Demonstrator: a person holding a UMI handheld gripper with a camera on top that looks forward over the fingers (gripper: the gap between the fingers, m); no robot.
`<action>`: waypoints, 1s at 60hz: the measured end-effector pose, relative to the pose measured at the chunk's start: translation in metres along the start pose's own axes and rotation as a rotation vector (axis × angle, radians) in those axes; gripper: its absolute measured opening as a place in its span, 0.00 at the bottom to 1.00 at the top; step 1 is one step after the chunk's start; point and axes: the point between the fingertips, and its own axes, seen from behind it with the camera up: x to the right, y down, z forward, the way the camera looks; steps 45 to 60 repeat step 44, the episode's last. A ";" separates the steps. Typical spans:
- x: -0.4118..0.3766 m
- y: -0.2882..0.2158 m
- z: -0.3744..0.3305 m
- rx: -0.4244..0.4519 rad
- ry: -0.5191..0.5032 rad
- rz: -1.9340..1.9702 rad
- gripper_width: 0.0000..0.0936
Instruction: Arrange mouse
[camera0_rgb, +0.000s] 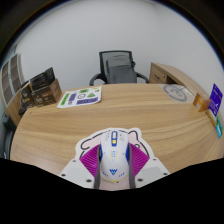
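Observation:
A white mouse with blue and yellow accents and a blue logo sits between my gripper's two fingers, its nose pointing away from me. The pink pads press on both of its sides, so the gripper is shut on it. It is over the near edge of the wooden table. A white flat shape with a dark outline shows on the table just beyond the mouse. I cannot tell whether the mouse rests on the table or is lifted.
A grey office chair stands behind the table's far edge. A green and white leaflet lies far left, with dark boxes beside it. At the right are a round object, a purple box and a small teal item.

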 end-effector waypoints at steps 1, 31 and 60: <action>0.001 -0.001 0.001 -0.001 0.003 -0.001 0.42; -0.015 -0.006 -0.140 0.054 -0.144 -0.015 0.89; 0.024 0.040 -0.285 0.114 -0.208 0.024 0.89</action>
